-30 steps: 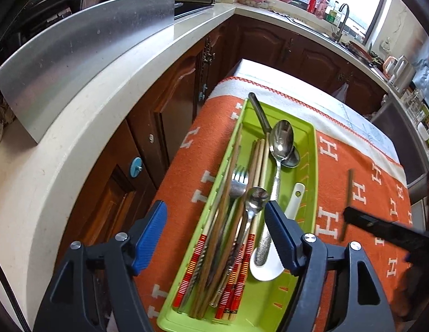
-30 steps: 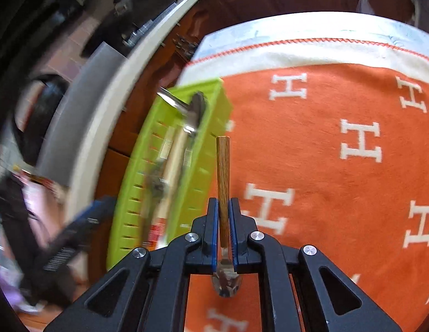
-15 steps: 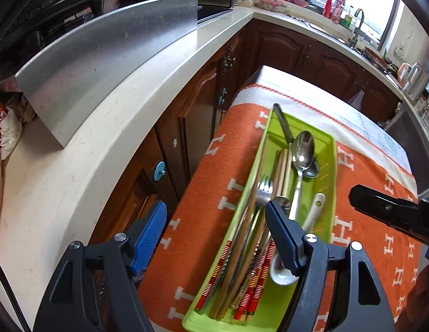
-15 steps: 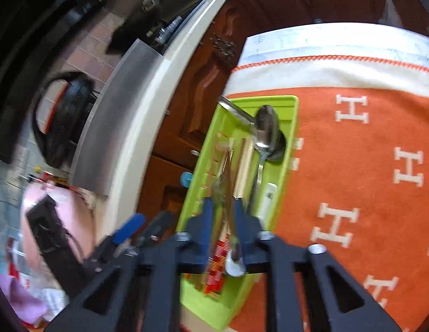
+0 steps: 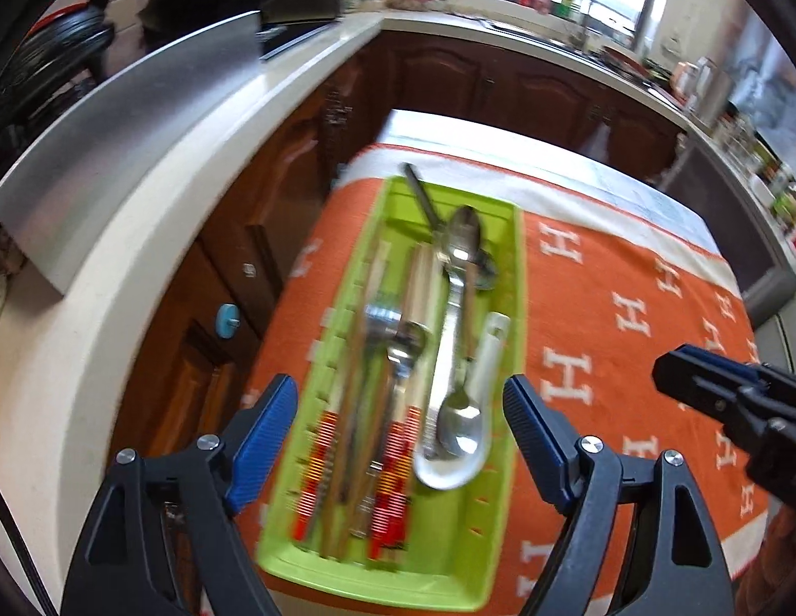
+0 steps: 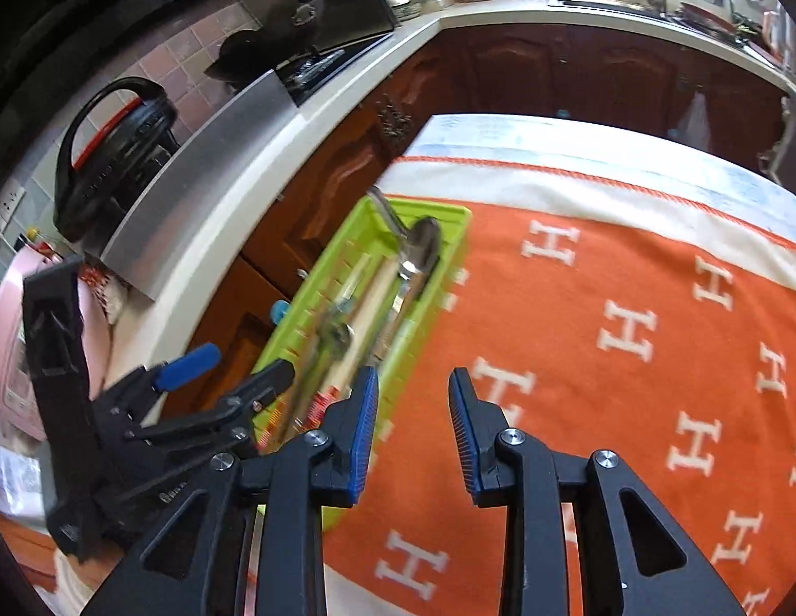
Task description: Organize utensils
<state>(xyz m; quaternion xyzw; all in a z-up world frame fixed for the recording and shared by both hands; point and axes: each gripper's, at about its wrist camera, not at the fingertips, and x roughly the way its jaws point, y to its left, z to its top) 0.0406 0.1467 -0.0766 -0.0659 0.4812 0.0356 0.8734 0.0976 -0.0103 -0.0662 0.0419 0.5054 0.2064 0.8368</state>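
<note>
- The green tray (image 5: 506, 308) is a long, shallow plastic box with slotted sides, lying on the left part of the orange cloth, its length running from near to far.
- A white soup spoon (image 5: 449, 462) rests in the tray's right side, bowl at the near end.
- A metal spoon (image 5: 457, 426) lies in the white spoon's bowl.
- A larger metal spoon (image 5: 465, 236) lies with its bowl near the far end.
- A fork (image 5: 382, 315) and chopsticks (image 5: 387, 487) with red-striped near ends fill the left side, all lengthwise.
- A dark handle (image 5: 418, 190) sticks out over the far rim.
</note>
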